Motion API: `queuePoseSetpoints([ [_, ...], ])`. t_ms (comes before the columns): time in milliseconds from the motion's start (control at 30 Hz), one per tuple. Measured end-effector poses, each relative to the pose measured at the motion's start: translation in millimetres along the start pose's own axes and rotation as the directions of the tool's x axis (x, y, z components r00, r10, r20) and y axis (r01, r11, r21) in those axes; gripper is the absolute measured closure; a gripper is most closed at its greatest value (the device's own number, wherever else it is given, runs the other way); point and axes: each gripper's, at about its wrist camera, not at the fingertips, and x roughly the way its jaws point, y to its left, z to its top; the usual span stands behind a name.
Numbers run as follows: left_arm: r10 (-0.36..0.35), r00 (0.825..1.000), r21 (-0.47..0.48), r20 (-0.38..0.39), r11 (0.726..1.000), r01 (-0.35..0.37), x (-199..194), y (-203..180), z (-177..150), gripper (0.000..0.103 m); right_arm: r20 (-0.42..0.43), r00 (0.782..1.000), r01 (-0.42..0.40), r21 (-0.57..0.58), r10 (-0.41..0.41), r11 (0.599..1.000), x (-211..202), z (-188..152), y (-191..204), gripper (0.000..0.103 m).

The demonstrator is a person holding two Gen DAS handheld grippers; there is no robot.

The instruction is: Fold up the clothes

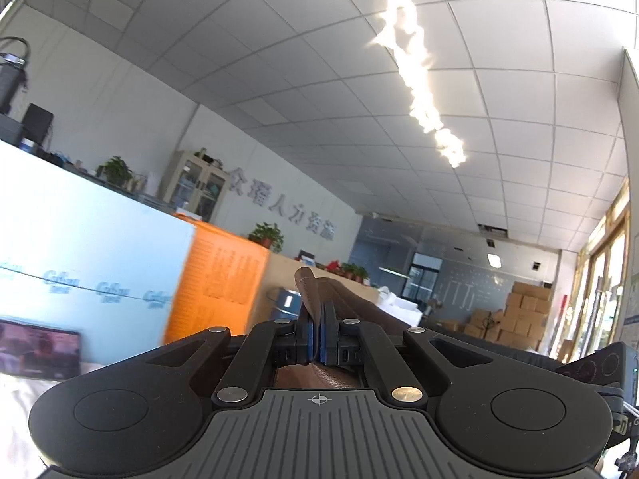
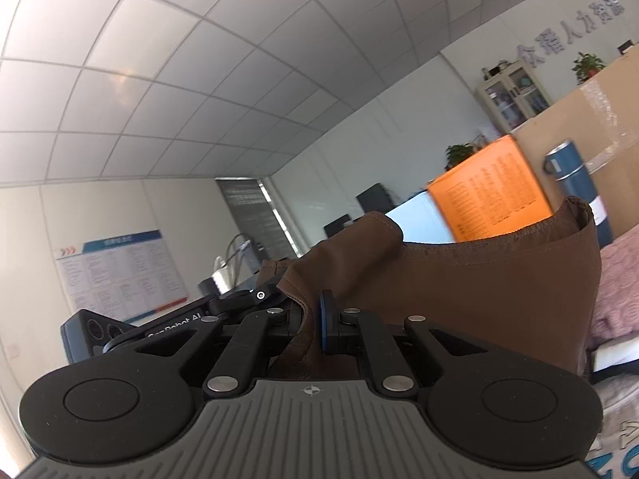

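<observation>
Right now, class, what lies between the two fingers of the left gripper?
In the left wrist view, a thin fold of the brown garment sits pinched between the blue fingers of the left gripper, which are shut on it.

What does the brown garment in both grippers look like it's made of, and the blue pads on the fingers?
Brown garment: looks like soft leather or faux leather, matte, with fine grain and stitched hems; which one, I cannot tell. Blue pads: seemingly rubber or foam, matte, closed on the cloth in the left gripper and right gripper.
</observation>
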Motion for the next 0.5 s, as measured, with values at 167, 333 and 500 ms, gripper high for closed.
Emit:
queuePoseSetpoints([
  [167, 0.18, 0.983, -0.066, 0.023, 0.982, -0.178, -75, 31, -14, 0.102, -0.21, 0.965, -0.171, -0.044, 0.158, 0.984, 28, -41, 52, 0.096],
  [333, 0.371, 0.929, -0.12, 0.0, 0.922, -0.368, -137, 58, -27, 0.101, -0.396, 0.881, -0.285, -0.003, 0.26, 0.959, 52, -76, 80, 0.078],
  [500, 0.565, 0.819, -0.105, -0.099, 0.813, -0.573, -162, 102, -34, 0.101, -0.414, 0.865, -0.304, 0.02, 0.284, 0.953, 56, -83, 88, 0.026],
])
